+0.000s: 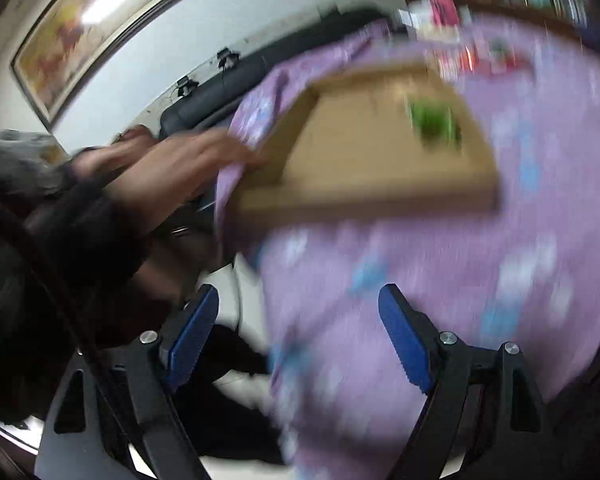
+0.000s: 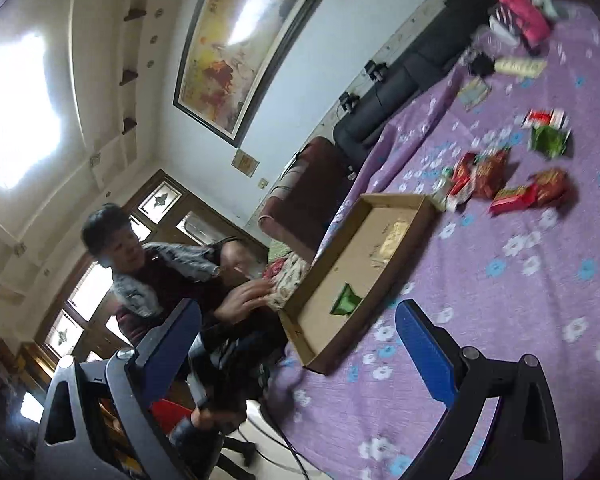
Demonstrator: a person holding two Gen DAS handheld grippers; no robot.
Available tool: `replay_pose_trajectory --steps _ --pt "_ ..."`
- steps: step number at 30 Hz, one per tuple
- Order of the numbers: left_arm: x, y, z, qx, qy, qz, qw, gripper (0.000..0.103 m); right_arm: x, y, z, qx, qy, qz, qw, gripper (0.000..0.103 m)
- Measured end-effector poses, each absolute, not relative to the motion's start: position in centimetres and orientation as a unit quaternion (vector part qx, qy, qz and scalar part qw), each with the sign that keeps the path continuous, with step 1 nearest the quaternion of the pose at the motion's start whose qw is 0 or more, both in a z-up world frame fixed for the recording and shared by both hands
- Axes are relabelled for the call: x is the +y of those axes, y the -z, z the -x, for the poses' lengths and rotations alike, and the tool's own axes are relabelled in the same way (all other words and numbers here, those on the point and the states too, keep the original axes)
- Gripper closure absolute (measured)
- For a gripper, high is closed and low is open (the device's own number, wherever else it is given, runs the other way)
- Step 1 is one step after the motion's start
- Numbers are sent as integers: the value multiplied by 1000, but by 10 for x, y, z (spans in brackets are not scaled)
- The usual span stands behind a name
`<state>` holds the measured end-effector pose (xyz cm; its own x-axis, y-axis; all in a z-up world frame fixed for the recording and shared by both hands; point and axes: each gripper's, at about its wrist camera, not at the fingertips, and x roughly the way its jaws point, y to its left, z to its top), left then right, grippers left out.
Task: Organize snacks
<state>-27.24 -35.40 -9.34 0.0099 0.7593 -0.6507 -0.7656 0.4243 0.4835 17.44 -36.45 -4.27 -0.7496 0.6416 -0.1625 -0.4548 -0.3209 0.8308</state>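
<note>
Beyond the cardboard tray on your tabletop, the loose snack packets lie up and right of your right tongs (gaping, empty). Your left tongs, equally spread and empty, sit farther off.

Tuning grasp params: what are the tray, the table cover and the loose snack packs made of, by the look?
Tray: plain brown cardboard, matte, with thin folded walls. Table cover: purple flowered cloth, soft; it drapes over the edge. Snack packs: glossy printed film, probably plastic or foil; crinkled and catching light. Green pack in the tray: same look.
</note>
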Motion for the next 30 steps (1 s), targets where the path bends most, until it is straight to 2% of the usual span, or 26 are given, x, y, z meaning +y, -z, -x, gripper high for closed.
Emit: replay_pose_trajectory --steps 1,4,8,12,17,23,30 --pt "-364 101 277 470 -534 3 703 21 -362 44 -172 476 -807 -100 335 4" --pt "-388 87 285 435 -544 25 717 21 -363 42 -175 472 -805 -109 342 4" --pt "-416 55 269 384 -575 9 722 21 -379 32 -208 442 -790 -122 407 4" --pt "-444 3 222 261 -517 62 813 17 -403 24 -236 396 -766 -101 497 4" --pt "-443 -21 153 158 -434 170 870 14 -435 16 -256 330 -738 -54 586 4" --pt "-401 -5 86 187 -441 230 847 13 -440 17 -252 259 -714 47 649 4" --pt "-341 16 28 239 -428 252 835 13 -394 42 -270 316 -704 99 628 8"
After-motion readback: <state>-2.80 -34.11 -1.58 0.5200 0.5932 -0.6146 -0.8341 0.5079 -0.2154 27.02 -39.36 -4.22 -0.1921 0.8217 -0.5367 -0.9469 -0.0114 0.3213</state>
